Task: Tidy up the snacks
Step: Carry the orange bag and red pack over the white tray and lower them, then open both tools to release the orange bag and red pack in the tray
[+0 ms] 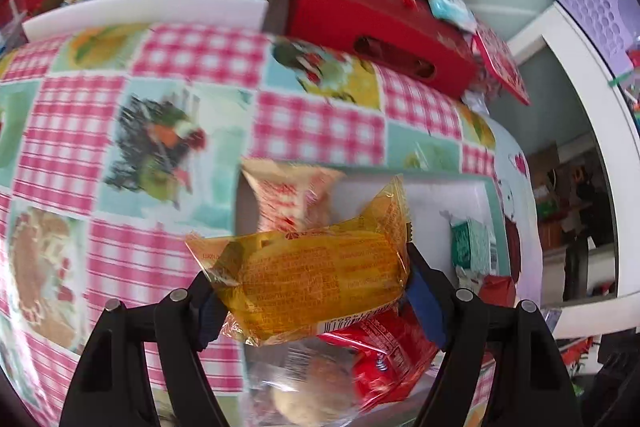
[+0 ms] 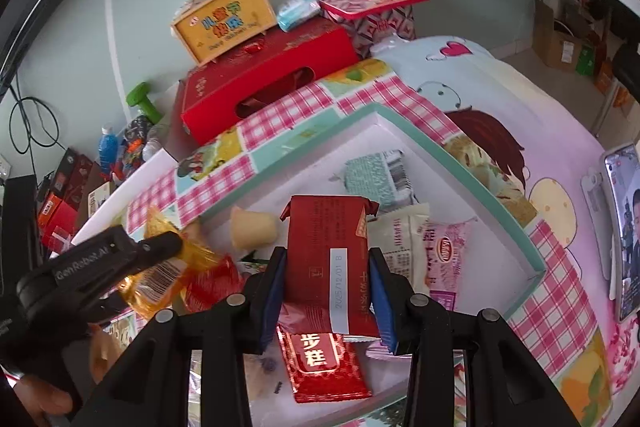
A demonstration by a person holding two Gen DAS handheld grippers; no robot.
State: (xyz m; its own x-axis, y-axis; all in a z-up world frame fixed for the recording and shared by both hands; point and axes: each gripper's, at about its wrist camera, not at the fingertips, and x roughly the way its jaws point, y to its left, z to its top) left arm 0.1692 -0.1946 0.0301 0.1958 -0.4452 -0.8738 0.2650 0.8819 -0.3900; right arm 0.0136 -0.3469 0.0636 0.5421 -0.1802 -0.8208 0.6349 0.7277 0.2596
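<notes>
1. The table cover [image 1: 160, 99], with pink checks and food pictures, fills most of the left wrist view. The right wrist view alone shows its far part, printed with a cartoon child [image 2: 492, 143], and a phone [image 2: 624, 227] lying at the right edge.
2. The shallow white tray [image 2: 472, 195] with a mint-green rim lies on the cover. The right wrist view shows almost the whole tray; the left wrist view shows only one corner [image 1: 490, 187].
3. A red gift box [image 1: 376, 23] stands behind the tray near the wall, with a yellow case [image 2: 228, 21] with a handle on top of it. Both views show them.
4. The left gripper [image 1: 308, 287] is closed on an orange-yellow wrapped snack [image 1: 316, 279], held above the tray's left edge. In the right wrist view this gripper [image 2: 120, 255] comes in from the left.
5. The right gripper [image 2: 328, 271] is closed on a dark red snack pack [image 2: 326, 259], held upright above the middle of the tray. Only the right wrist view shows it.
6. More snacks lie in the tray: a red bar [image 2: 320, 363] below the held pack, a mint-green packet [image 2: 376, 179] and a white and pink packet [image 2: 424, 251].
7. A small pale jelly cup [image 2: 252, 229] lies on its side in the tray. I cannot find it in the blurred left wrist view.
</notes>
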